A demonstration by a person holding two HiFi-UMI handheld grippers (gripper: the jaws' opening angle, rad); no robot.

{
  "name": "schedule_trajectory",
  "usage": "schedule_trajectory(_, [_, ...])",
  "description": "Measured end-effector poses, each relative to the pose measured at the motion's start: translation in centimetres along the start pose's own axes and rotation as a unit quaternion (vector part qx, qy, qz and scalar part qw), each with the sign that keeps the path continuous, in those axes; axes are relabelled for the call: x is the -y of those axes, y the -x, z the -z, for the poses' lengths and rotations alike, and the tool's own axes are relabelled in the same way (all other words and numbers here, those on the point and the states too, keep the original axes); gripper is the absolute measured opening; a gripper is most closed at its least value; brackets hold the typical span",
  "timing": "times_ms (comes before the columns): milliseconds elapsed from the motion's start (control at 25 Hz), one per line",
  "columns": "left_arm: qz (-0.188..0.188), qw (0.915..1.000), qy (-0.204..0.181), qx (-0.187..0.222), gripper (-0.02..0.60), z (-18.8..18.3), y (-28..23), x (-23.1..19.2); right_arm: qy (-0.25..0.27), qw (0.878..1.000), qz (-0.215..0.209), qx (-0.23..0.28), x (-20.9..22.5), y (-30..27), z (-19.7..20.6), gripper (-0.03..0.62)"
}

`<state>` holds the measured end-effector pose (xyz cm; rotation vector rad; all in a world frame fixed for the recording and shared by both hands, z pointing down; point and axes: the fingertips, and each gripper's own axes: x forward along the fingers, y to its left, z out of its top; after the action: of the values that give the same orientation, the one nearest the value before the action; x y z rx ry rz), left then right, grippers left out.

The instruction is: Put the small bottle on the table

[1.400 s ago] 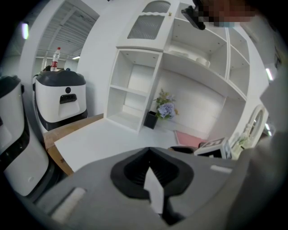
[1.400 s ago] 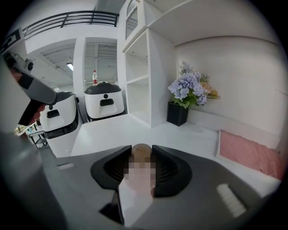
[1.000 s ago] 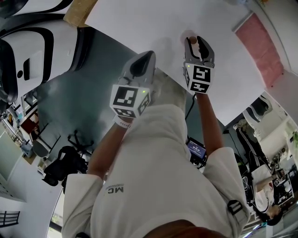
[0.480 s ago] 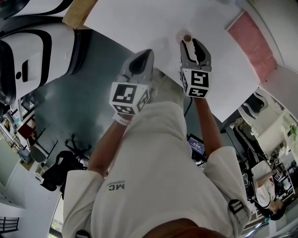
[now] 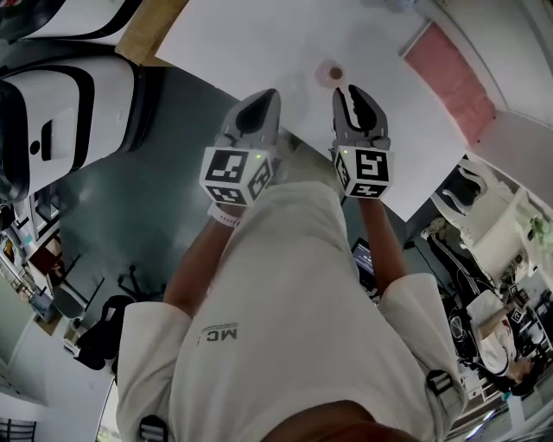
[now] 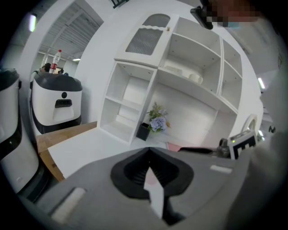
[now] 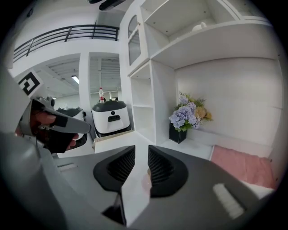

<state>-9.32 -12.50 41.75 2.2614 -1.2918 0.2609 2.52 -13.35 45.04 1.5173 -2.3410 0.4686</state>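
Observation:
The small bottle (image 5: 331, 72), pale with a brownish top, stands upright on the white table (image 5: 251, 43) near its front edge. My right gripper (image 5: 354, 90) is just behind it and a little to its right, clear of it. Its jaws are closing with a narrow gap left and nothing between them. In the right gripper view (image 7: 141, 148) a pinkish bit of the bottle (image 7: 146, 181) shows low through that gap, beyond the tips. My left gripper (image 5: 269, 94) hovers at the table's edge, shut and empty; in its own view (image 6: 149, 150) the tips meet.
A pink mat (image 5: 449, 73) lies on the table's far right. A white shelf unit (image 6: 135, 103) with a pot of flowers (image 7: 186, 114) stands at the back. A white rounded machine (image 5: 52, 95) and a wooden board edge (image 5: 151, 26) are to the left.
The bottle was between the right gripper's jaws; now it stands free on the table. The right gripper has drawn back toward the person. The left gripper barely moved.

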Motion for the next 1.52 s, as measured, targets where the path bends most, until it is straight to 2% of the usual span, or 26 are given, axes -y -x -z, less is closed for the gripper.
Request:
schedule_trajectory(120, [0.008, 0.9999, -0.006, 0.007, 0.000, -0.8, 0.3, 0.5, -0.014, 1.000, -0.005, 0.011, -0.1, 1.4, -1.3, 0.070])
schedule_trajectory(280, [0.015, 0.9995, -0.014, 0.022, 0.000, -2.2, 0.8, 1.1, -0.006, 1.000, 0.000, 0.026, 0.1, 3.2, -3.2, 0.000])
schedule_trajectory(520, [0.018, 0.9976, -0.050, 0.045, 0.000, -4.3, 2.3, 2.3, 0.007, 0.999, -0.002, 0.032, 0.1, 5.7, -5.6, 0.000])
schedule_trajectory(880, [0.036, 0.9948, -0.072, 0.063, 0.000, -5.5, 4.7, 3.8, 0.000, 0.998, 0.012, 0.058, -0.1, 9.5, -8.3, 0.000])
schedule_trajectory(1320, [0.042, 0.9940, -0.069, 0.074, 0.000, -5.7, 5.8, 4.7, 0.015, 0.997, 0.041, 0.058, 0.3, 12.5, -7.5, 0.000])
schedule_trajectory(1520, [0.046, 0.9938, -0.067, 0.075, 0.000, -5.6, 5.9, 5.2, 0.023, 0.997, 0.037, 0.062, 0.4, 13.0, -7.8, 0.000])
